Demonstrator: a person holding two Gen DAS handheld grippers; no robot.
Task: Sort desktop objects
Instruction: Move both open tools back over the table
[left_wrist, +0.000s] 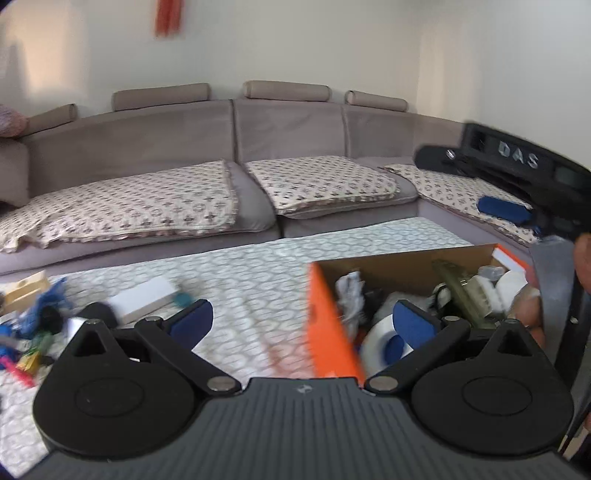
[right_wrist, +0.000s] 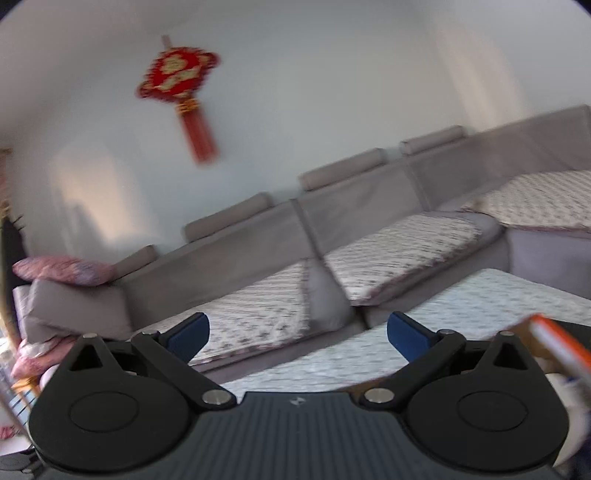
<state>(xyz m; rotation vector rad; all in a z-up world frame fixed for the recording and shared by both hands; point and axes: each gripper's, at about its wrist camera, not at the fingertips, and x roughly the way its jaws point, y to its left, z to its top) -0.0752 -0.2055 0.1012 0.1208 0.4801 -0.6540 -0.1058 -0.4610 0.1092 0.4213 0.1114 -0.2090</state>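
Black gripper housing fills the bottom of both wrist views, and each pair of blue pads stands spread wide with nothing between them: the left gripper (left_wrist: 303, 325) hangs over the near edge of the table, the right gripper (right_wrist: 298, 334) points almost level toward the grey sofa (left_wrist: 184, 147). Largest of the task's things is the orange cardboard box (left_wrist: 325, 325) on the patterned tablecloth (left_wrist: 240, 280), right of the left gripper; it already holds a roll of white tape (left_wrist: 380, 345), crumpled paper (left_wrist: 349, 291), a greenish clear plastic piece (left_wrist: 458, 291) and white odds and ends, too blurred to name. Well apart, at the table's left edge, lies the unsorted clutter: a flat white box (left_wrist: 147, 301), a dark rounded object (left_wrist: 98, 314), a blue tangle (left_wrist: 48, 306), a wooden block (left_wrist: 26, 291) and small bright markers or clips (left_wrist: 26, 363). I judge the white box light and stiff, best pinched across its narrow sides; the blue tangle looks soft and should be taken through its bulk; the markers look thin and liable to roll, so grip them mid-length.
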